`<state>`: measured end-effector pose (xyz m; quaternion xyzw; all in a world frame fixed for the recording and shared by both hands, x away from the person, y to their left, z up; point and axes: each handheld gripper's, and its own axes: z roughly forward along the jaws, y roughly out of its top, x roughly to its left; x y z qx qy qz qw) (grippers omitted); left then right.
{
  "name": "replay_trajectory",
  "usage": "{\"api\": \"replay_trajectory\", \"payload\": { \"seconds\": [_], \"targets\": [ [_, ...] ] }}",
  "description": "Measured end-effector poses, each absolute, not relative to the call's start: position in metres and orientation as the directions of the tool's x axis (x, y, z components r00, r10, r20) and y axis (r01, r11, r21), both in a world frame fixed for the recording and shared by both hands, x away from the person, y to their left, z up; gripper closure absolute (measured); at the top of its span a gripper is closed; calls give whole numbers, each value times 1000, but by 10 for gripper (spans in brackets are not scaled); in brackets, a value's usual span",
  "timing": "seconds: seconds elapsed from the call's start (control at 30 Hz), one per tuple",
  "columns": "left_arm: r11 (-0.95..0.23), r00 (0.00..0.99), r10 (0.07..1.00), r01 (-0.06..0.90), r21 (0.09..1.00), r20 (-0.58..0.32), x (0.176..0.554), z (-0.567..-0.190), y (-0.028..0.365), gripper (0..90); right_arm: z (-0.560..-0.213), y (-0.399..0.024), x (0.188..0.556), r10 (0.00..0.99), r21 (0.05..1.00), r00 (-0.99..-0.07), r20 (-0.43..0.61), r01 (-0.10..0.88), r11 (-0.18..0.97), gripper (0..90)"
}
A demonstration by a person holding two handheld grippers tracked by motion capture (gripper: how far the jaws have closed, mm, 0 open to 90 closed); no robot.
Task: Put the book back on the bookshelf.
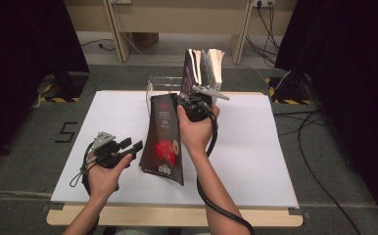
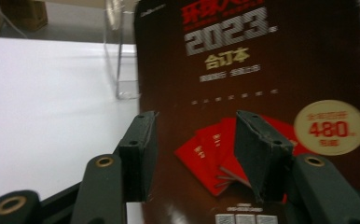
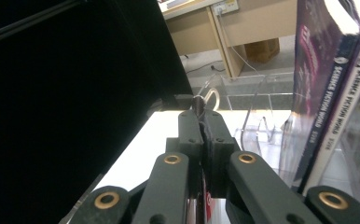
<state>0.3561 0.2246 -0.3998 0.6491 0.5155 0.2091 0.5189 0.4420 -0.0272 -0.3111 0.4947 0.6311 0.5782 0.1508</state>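
Note:
A dark-covered book (image 1: 163,142) with "2023" in white and red booklets printed on it stands tilted on the white table top (image 1: 255,147). Its lower edge rests on the sheet. My right gripper (image 1: 176,99) is shut on the book's top edge; in the right gripper view the jaws (image 3: 200,116) pinch a thin dark edge (image 3: 198,100). My left gripper (image 1: 134,145) is open just left of the book's lower part. In the left gripper view the cover (image 2: 262,70) lies close ahead of the open left gripper (image 2: 194,121), with nothing between the jaws.
A clear acrylic book stand (image 1: 160,83) sits at the table's back edge, with upright books (image 1: 204,66) leaning in its right part. Their spines (image 3: 322,84) read "Science Fiction World". Black curtains flank the table and cables lie on the floor to the right.

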Motion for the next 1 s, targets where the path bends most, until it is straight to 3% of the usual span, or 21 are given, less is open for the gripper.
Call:
{"api": "replay_trajectory", "payload": {
  "seconds": [1.0],
  "targets": [
    [-24,516,828,425,905,-221,379,-355,155,451,-304,-15,448,817,902,-451,359,393,-179,882]
  ]
}}
